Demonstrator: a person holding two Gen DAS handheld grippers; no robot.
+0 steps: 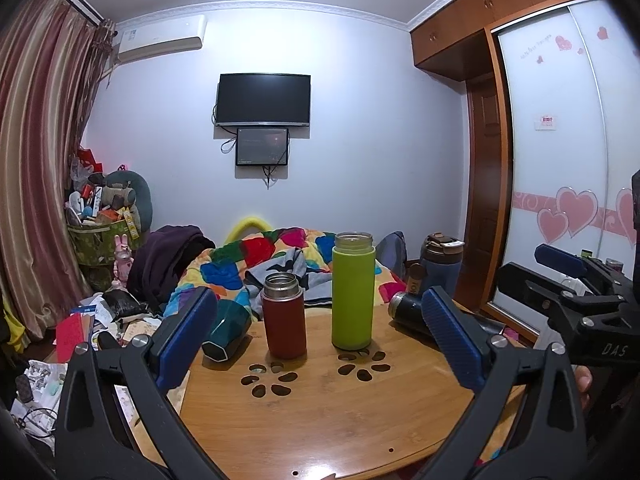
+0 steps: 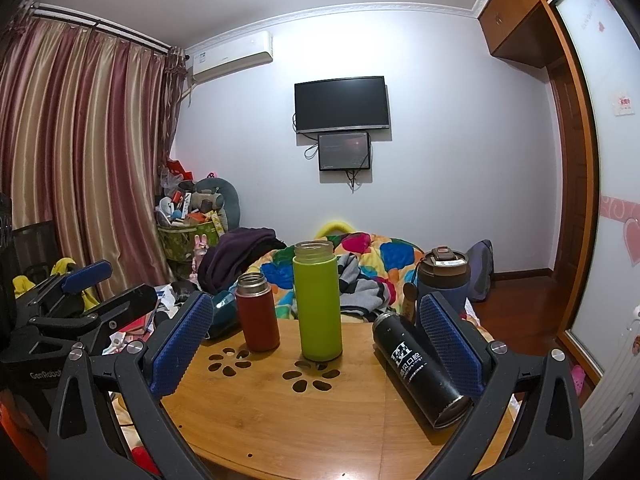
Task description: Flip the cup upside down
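Observation:
A red flask (image 1: 284, 320) (image 2: 257, 313) and a taller green flask (image 1: 353, 291) (image 2: 317, 300) stand upright, mouths open, on the round wooden table (image 1: 320, 412) (image 2: 320, 408). A black cup (image 2: 420, 368) (image 1: 408, 312) lies on its side at the table's right. A dark teal cup (image 1: 226, 330) (image 2: 222, 312) lies on its side at the left. My left gripper (image 1: 320, 338) is open and empty, in front of the two flasks. My right gripper (image 2: 316, 344) is open and empty, its right finger (image 2: 450, 346) beside the black cup.
A dark blue lidded tumbler (image 1: 440, 264) (image 2: 442, 280) stands behind the table at the right. A bed with a colourful quilt (image 1: 276, 256) lies beyond. Clutter (image 1: 88, 320) covers the floor at the left. A wardrobe (image 1: 560, 160) is at the right.

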